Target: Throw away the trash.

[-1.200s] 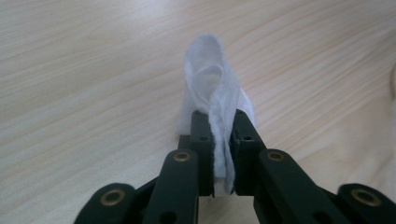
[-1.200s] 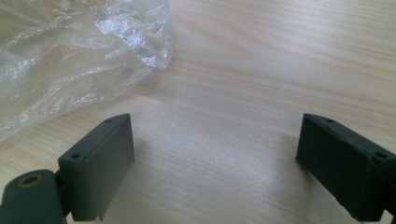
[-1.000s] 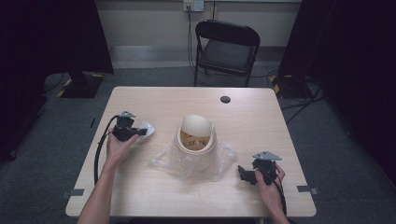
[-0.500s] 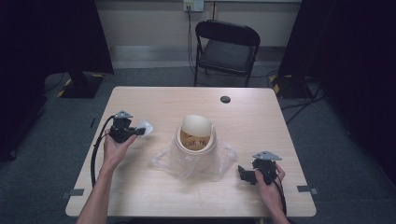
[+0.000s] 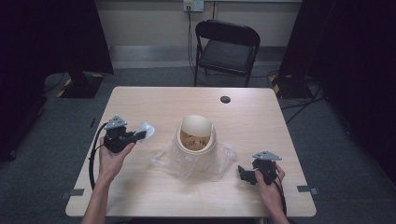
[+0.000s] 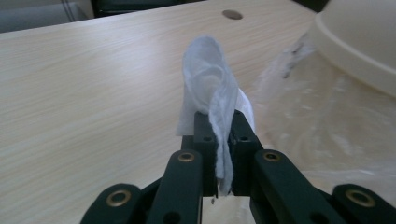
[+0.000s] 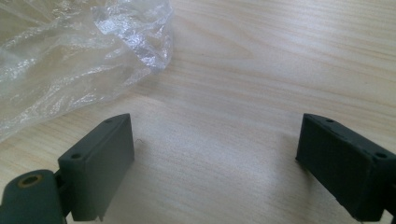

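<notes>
White wipe (image 6: 210, 88) pinched in the left gripper (image 6: 218, 140), left of the cream bowl (image 5: 196, 135)!
It's thin, crumpled, folded into a loop above the clamped jaws. Right of the bowl, past its clear plastic wrap (image 5: 196, 163), the right gripper (image 7: 215, 163) sits with jaws wide apart, nothing between.

White wipe (image 6: 210, 88), black tool (image 5: 136, 136), cream bowl (image 5: 196, 133), clear plastic bag (image 5: 196, 161), pale wood-grain table (image 5: 154, 100)

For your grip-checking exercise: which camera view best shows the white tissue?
The left gripper view: the white tissue stands close-up, pinched between the left tool's jaws. The high view shows it small.
</notes>
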`<state>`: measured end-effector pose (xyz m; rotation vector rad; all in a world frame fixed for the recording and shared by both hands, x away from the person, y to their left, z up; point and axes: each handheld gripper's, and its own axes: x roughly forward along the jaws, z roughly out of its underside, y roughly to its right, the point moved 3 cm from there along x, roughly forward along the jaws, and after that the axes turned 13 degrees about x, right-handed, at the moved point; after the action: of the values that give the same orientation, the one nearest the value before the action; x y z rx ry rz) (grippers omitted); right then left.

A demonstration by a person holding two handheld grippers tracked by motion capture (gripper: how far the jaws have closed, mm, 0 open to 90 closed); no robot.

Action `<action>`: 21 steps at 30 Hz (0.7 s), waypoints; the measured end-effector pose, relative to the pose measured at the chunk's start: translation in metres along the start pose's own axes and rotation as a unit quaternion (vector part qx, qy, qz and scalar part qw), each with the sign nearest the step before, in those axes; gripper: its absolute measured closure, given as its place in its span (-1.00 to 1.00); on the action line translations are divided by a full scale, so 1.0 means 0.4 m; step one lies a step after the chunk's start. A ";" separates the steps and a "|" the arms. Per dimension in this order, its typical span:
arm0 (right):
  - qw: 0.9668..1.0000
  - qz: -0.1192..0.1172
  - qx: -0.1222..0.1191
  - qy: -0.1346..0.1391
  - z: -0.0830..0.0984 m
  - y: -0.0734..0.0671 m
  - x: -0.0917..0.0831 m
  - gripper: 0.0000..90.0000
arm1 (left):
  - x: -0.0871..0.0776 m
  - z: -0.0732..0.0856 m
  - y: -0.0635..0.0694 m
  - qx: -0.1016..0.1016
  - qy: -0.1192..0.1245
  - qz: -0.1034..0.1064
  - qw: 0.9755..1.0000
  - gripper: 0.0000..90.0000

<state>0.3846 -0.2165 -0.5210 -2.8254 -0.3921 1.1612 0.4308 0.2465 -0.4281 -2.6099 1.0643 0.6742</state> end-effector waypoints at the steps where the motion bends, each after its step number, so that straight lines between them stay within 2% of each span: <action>1: 1.000 0.000 0.000 0.000 0.000 0.000 0.000 -0.77 | -0.002 0.001 0.007 0.000 -0.001 0.003 1.000 0.89; 3: 1.000 0.000 0.000 0.000 0.000 0.000 0.000 -0.77 | -0.006 0.002 0.020 0.006 -0.012 0.003 1.000 0.89; 4: 1.000 0.000 0.000 0.000 0.000 0.000 0.000 -0.77 | -0.011 -0.002 0.027 0.004 -0.010 0.005 1.000 0.89; 6: 1.000 0.000 0.000 0.000 0.000 0.000 0.000 -0.77 | -0.026 -0.013 0.043 0.004 0.002 0.018 1.000 0.89; 7: 1.000 0.000 0.000 0.000 0.000 0.000 0.000 -0.77 | -0.034 -0.021 0.051 0.007 0.004 0.017 1.000 0.89; 10: 1.000 0.000 0.000 0.000 0.000 0.000 0.000 -0.77 | -0.059 -0.051 0.077 0.012 0.030 0.030 0.999 0.89; 15: 1.000 0.000 0.000 0.000 0.000 0.000 0.000 -0.77 | -0.077 -0.095 0.125 0.048 0.051 0.052 0.996 0.89; 21: 1.000 0.000 0.000 0.000 0.000 0.000 0.000 -0.77 | -0.069 -0.121 0.180 0.066 0.052 0.073 0.994 0.89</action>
<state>0.3847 -0.2165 -0.5210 -2.8263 -0.3927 1.1606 0.3783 0.1934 -0.3759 -2.4949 1.2941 0.4847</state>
